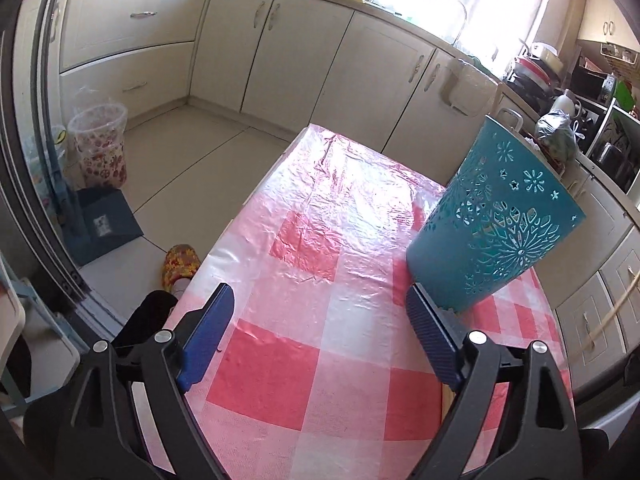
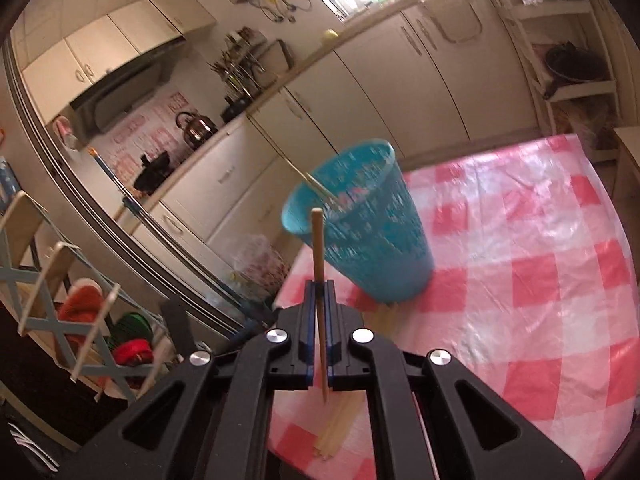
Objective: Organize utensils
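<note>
In a kitchen lined with cream cabinets, one tall teal plastic holder with cut-out flower patterns (image 2: pixel 360 220) stood on a table under a red-and-white checked plastic cloth (image 2: pixel 540 280).

The right gripper (image 2: pixel 319 300) had its two blue-padded jaws pressed together on a single pale wooden chopstick (image 2: pixel 318 248), held nearly upright, its top end just in front of the holder's rim in the right wrist view. One thin yellowish stick (image 2: pixel 320 190) already leaned out over the holder's rim; the blur left its kind unclear. Below the gripper, a small bundle of pale chopsticks (image 2: pixel 334 432) lay on the cloth at the table's near edge; their number could not be counted.

The left gripper (image 1: pixel 320 320) hovered over the cloth with its two blue jaws spread wide and nothing between them. The holder (image 1: pixel 496 220) rose just beyond its right finger (image 1: pixel 430 336); whether the two touched could not be told.

On the floor beside the table were one foot in a yellow-and-red patterned slipper (image 1: pixel 180 266), one clear bin with red flower prints (image 1: pixel 100 144) and one dark blue dustpan (image 1: pixel 106 226).
</note>
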Tool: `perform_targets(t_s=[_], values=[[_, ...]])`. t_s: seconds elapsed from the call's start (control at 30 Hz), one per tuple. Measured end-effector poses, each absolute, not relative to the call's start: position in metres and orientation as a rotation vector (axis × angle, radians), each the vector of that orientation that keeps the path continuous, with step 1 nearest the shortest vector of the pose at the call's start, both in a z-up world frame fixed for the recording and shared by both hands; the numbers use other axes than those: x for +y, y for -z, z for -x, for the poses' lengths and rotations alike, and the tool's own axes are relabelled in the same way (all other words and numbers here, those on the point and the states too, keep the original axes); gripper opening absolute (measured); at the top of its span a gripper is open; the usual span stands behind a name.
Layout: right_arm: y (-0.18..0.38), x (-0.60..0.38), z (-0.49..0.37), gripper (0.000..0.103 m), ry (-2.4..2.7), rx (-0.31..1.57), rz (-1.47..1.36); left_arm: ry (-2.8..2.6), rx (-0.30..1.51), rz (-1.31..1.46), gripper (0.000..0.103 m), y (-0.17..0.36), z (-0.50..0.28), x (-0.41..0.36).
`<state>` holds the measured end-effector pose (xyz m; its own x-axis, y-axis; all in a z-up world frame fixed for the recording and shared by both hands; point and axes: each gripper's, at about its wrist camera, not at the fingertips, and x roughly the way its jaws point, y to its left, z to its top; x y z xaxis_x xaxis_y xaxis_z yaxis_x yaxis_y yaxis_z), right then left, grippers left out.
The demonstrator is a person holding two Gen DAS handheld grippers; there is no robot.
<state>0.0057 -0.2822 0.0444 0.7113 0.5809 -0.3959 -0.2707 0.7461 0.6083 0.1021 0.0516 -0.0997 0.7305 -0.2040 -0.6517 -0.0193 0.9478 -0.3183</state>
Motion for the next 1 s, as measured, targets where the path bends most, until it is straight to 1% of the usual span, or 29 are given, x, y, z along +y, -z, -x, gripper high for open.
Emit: perform_targets(t_s=[0.13,0.2,0.3,0.43,0.53,0.57,0.6,0.63,0.67,0.73,0.8,0.9,1.0], values=[[-0.095,-0.276,-0.031,0.002,-0.528,0.503,-0.535,0.108,0.739,0.309,0.084,0.1,-0.1,0.05],[-0.113,-0.274,-0.042,0.002,-0.526,0.465,-0.524,0.106,0.74,0.315,0.084,0.101,-0.101,0.052],[-0.125,-0.271,-0.057,0.002,-0.486,0.442,-0.489,0.103,0.749,0.339,0.084,0.105,-0.103,0.056],[-0.108,-0.27,-0.069,0.002,-0.461,0.528,-0.491,0.099,0.762,0.346,0.084,0.105,-0.105,0.058],[-0.076,-0.264,-0.059,0.002,-0.468,0.63,-0.492,0.115,0.787,0.351,0.084,0.104,-0.107,0.061],[-0.057,-0.259,-0.055,0.006,-0.476,0.688,-0.494,0.128,0.798,0.355,0.084,0.103,-0.107,0.063],[-0.04,-0.255,-0.051,0.011,-0.478,0.737,-0.497,0.143,0.807,0.353,0.084,0.102,-0.107,0.064],[-0.02,-0.25,-0.045,0.033,-0.464,0.787,-0.5,0.166,0.811,0.341,0.084,0.098,-0.105,0.064],[-0.003,-0.245,-0.041,0.04,-0.455,0.822,-0.493,0.182,0.815,0.311,0.084,0.095,-0.104,0.064],[0.028,-0.231,-0.038,0.04,-0.46,0.899,-0.47,0.196,0.841,0.238,0.084,0.093,-0.104,0.063],[0.046,-0.219,-0.037,0.04,-0.464,0.936,-0.46,0.205,0.855,0.214,0.084,0.092,-0.102,0.067],[0.053,-0.197,-0.038,0.04,-0.462,0.935,-0.36,0.195,0.837,0.159,0.084,0.089,-0.101,0.078],[0.054,-0.18,-0.039,0.04,-0.487,0.938,-0.309,0.249,0.79,-0.021,0.084,0.076,-0.113,0.076]])
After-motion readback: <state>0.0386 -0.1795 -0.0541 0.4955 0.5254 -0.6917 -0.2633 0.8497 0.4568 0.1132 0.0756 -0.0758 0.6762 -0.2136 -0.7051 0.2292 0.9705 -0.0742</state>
